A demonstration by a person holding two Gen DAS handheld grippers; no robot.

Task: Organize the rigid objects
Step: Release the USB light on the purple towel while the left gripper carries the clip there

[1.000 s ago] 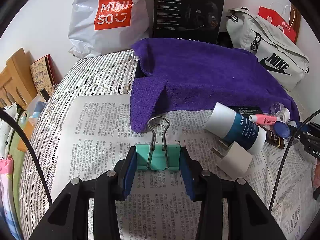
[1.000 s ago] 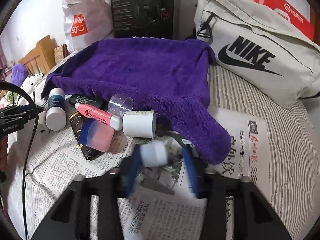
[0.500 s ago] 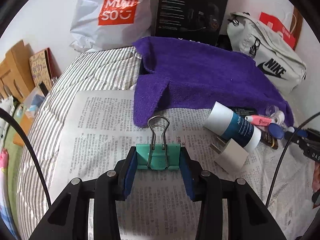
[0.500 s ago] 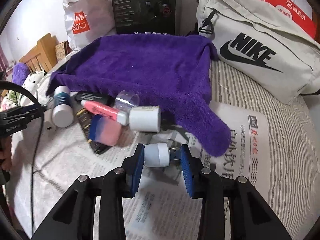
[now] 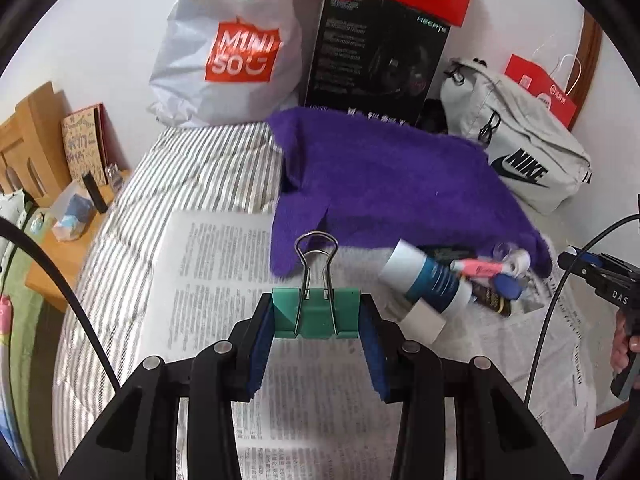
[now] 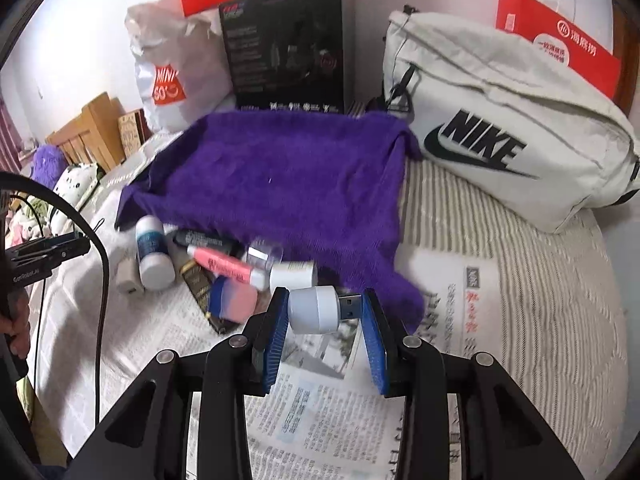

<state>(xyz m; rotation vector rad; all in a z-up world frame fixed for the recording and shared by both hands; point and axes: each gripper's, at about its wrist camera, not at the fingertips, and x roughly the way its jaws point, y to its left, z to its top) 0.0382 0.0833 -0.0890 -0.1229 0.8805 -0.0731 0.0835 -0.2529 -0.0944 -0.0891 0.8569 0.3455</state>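
My left gripper point(image 5: 316, 312) is shut on a green binder clip point(image 5: 316, 314), whose wire handle stands upright, held above the newspaper point(image 5: 224, 272). My right gripper point(image 6: 325, 310) is shut on a small white USB light point(image 6: 316, 309), its metal plug against the right pad. Both are lifted off the bed. A pile of small items lies at the purple towel's point(image 6: 288, 176) front edge: a white and blue bottle point(image 6: 150, 248), a pink tube point(image 6: 224, 266), a blue and pink eraser point(image 6: 232, 300), a white plug adapter point(image 5: 424, 318).
A grey Nike bag point(image 6: 500, 136), a black box point(image 6: 286, 48), a white Miniso bag point(image 5: 232, 52) and red bags stand along the wall. A wooden bedside shelf point(image 5: 60, 208) is at the left. The other gripper shows at each view's edge.
Both grippers have risen with their objects; the bed and the item pile look farther away. The right view was blurred a second ago and is sharp now.
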